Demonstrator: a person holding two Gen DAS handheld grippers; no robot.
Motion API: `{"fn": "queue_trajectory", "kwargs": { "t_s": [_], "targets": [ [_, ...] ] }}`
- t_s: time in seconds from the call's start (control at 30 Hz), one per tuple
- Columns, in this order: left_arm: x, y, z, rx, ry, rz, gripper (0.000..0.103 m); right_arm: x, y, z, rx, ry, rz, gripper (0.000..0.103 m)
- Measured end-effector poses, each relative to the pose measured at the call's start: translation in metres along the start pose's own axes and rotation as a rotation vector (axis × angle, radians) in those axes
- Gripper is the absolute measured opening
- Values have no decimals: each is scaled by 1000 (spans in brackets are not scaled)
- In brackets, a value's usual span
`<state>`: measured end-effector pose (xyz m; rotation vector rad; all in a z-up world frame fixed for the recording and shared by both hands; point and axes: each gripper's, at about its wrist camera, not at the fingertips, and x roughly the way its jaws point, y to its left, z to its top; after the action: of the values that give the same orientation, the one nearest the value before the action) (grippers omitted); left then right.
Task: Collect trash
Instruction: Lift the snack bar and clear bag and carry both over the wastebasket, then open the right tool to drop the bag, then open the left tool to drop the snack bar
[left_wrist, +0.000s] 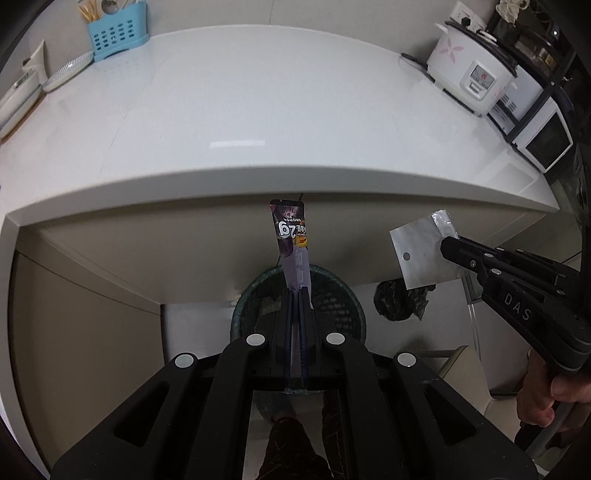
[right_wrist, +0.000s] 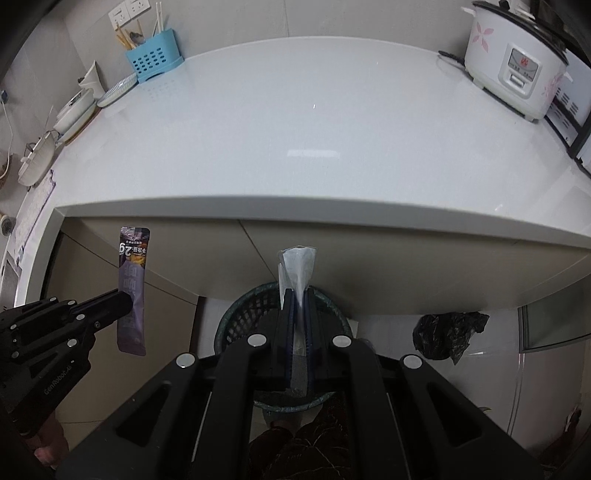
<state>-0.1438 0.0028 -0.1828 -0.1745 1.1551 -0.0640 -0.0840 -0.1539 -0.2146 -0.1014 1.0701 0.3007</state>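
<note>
My left gripper is shut on a purple snack wrapper that stands up from its jaws, above a dark green mesh trash basket on the floor under the counter. My right gripper is shut on a silver foil packet, also above the basket. In the left wrist view the right gripper and its foil packet show at the right. In the right wrist view the left gripper and the purple wrapper show at the left.
The white counter carries a rice cooker and a microwave at the right, a blue utensil caddy and dishes at the back left. A black plastic bag lies on the floor right of the basket.
</note>
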Motion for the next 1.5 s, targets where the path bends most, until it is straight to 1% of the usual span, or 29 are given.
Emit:
{"fn": "queue_trajectory", "kwargs": {
  "t_s": [0.13,0.2,0.33,0.53,0.57,0.9,1.03,1.13,1.2,1.3,1.33,1.37,1.4,1.47,1.5],
  "targets": [
    [17,5,-13,-17,32,-8,2,22,6,-16,-12,34,8,5],
    [25,8,-19,-23,50,-15,2,33,8,-24,-16,50,25,5],
    [37,9,-28,-16,61,-29,2,53,10,-34,-26,77,42,5],
    [57,12,-34,-22,108,-29,2,79,19,-45,-51,119,62,6],
    [59,11,-34,-22,115,-28,2,81,20,-47,-54,122,65,8],
    [66,17,-38,-31,128,-25,2,110,33,-53,-73,175,85,14],
    [69,17,-39,-42,135,-24,2,116,32,-56,-75,184,87,20],
    [71,16,-39,-49,140,-20,2,118,33,-56,-81,191,90,21],
    [73,17,-40,-55,144,-20,2,120,33,-57,-88,192,87,24],
    [76,18,-40,-56,151,-19,2,123,33,-59,-82,197,93,30],
    [77,18,-40,-57,153,-19,2,124,33,-59,-82,197,93,35],
    [78,18,-41,-56,155,-20,2,124,33,-59,-83,194,93,42],
    [80,19,-41,-55,159,-20,2,124,32,-59,-84,191,94,45],
    [84,19,-42,-57,168,-23,2,123,30,-60,-87,175,91,57],
    [86,18,-43,-56,172,-27,2,121,28,-61,-88,164,85,61]
  ]
}}
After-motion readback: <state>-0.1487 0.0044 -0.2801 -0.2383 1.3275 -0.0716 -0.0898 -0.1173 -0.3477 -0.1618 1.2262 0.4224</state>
